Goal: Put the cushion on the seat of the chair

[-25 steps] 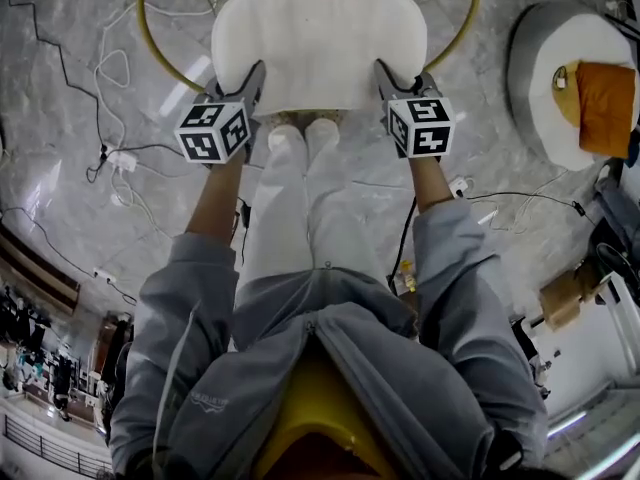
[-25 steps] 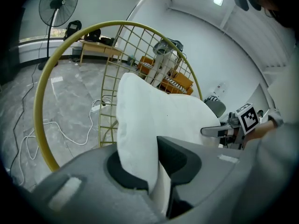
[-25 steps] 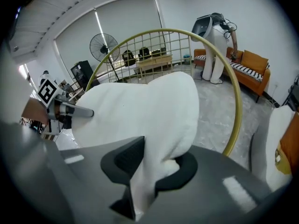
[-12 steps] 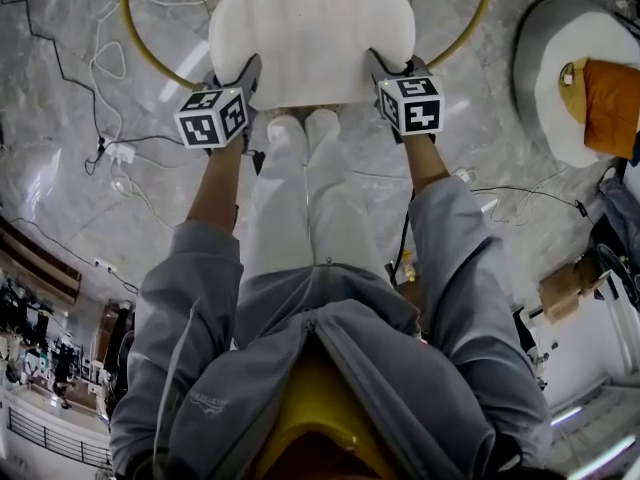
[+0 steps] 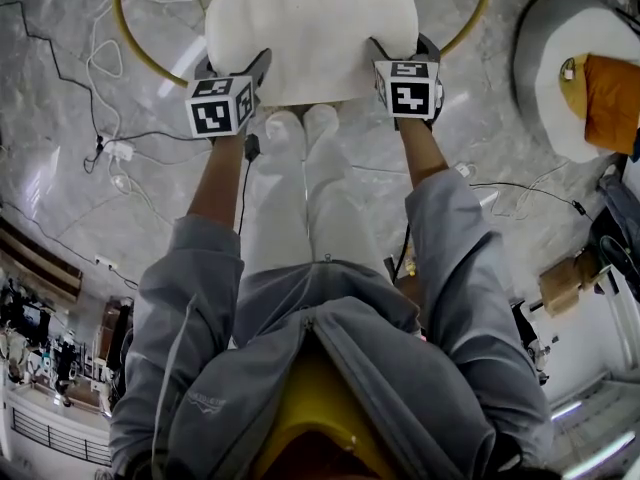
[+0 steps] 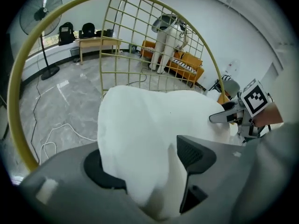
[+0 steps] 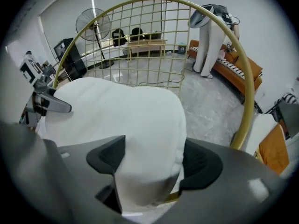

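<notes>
Cushion (image 5: 312, 28) between opening jaws — left gripper (image 5: 232, 64), right gripper (image 5: 402, 48) pitched down.

- White cube with black square markers at the left (image 5: 220, 106): patterns only, no letters or digits.
- Matching cube at the right (image 5: 408, 86): likewise.
- Small print on the grey jacket (image 5: 208, 401): too small to read.

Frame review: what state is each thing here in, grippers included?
chair: upright, seat hidden under the cushion.
cushion: lying flat inside the chair's hoop, near corners between the jaws.
left gripper: jaws opening, cushion corner between them.
right gripper: jaws opening, cushion corner between them.
</notes>
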A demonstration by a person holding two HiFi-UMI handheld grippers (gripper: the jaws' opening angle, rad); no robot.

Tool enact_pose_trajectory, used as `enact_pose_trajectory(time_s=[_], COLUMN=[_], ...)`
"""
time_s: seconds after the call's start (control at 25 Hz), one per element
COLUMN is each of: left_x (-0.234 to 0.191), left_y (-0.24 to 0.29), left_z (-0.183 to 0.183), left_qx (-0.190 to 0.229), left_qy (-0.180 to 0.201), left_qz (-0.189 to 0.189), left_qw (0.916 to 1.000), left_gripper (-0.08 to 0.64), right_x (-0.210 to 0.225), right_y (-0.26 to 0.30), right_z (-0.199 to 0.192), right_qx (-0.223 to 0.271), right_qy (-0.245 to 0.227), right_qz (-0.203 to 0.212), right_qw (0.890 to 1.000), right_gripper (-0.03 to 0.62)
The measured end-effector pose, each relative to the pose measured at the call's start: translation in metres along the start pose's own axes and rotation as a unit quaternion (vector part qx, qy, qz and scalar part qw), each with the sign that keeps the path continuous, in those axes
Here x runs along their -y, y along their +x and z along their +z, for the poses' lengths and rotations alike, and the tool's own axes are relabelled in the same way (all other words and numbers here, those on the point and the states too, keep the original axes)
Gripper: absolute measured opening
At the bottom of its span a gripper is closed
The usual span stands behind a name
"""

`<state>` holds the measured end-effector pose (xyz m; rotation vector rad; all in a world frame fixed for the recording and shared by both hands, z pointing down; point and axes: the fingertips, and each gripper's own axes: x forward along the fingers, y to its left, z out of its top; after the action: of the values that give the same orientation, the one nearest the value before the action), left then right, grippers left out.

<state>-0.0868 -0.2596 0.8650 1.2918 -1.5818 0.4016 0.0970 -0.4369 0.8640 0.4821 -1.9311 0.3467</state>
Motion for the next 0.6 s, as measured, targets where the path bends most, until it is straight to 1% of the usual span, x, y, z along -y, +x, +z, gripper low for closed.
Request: enact_pose_trajectory(time_s=[0.04,0.08,0.16,0.2,0.28,0.4,0.44,0.48,0.52,0.56,0.6], left_x=[-0.002,-0.006,-0.016,-0.021,-0.027,-0.03,-0.028,-0.025,-0.021,-0.017,-0.012], left_y=[-0.002,-0.005,-0.015,-0.022,-0.036,-0.056,-0.062,-0.067,-0.073,-0.08,-0.087], left_z=[0.002,0.004,0.009,0.01,0.013,0.017,0.019,0.02,0.02,0.02,0.021], left_qx=[0.004,0.01,0.029,0.038,0.057,0.078,0.083,0.088,0.092,0.097,0.101], left_qy=[-0.001,-0.002,-0.005,-0.008,-0.012,-0.012,-0.013,-0.015,-0.018,-0.02,-0.021], left_qz=[0.012,0.029,0.064,0.077,0.092,0.104,0.103,0.1,0.094,0.087,0.081], left_qw=[0.9999,0.9995,0.9975,0.9963,0.9941,0.9914,0.9911,0.991,0.9912,0.9913,0.9914], left_gripper=[0.368,0.4,0.473,0.486,0.488,0.488,0.486,0.482,0.467,0.411,0.333], right_x=[0.004,0.008,0.017,0.02,0.022,0.019,0.016,0.012,0.007,0.001,-0.006], right_y=[0.0,-0.003,-0.012,-0.018,-0.03,-0.044,-0.049,-0.053,-0.059,-0.064,-0.07], right_z=[0.0,0.001,0.005,0.008,0.013,0.016,0.018,0.019,0.019,0.02,0.02], right_qx=[-0.003,0.001,0.021,0.032,0.051,0.065,0.068,0.071,0.073,0.075,0.078], right_qy=[0.003,0.008,0.012,0.015,0.024,0.027,0.025,0.023,0.023,0.023,0.023], right_qz=[-0.015,-0.03,-0.063,-0.076,-0.09,-0.092,-0.089,-0.084,-0.076,-0.067,-0.059], right_qw=[1.0,1.0,0.998,0.996,0.994,0.993,0.993,0.994,0.994,0.995,0.995], right_gripper=[0.379,0.429,0.446,0.451,0.45,0.447,0.44,0.415,0.372,0.306,0.246])
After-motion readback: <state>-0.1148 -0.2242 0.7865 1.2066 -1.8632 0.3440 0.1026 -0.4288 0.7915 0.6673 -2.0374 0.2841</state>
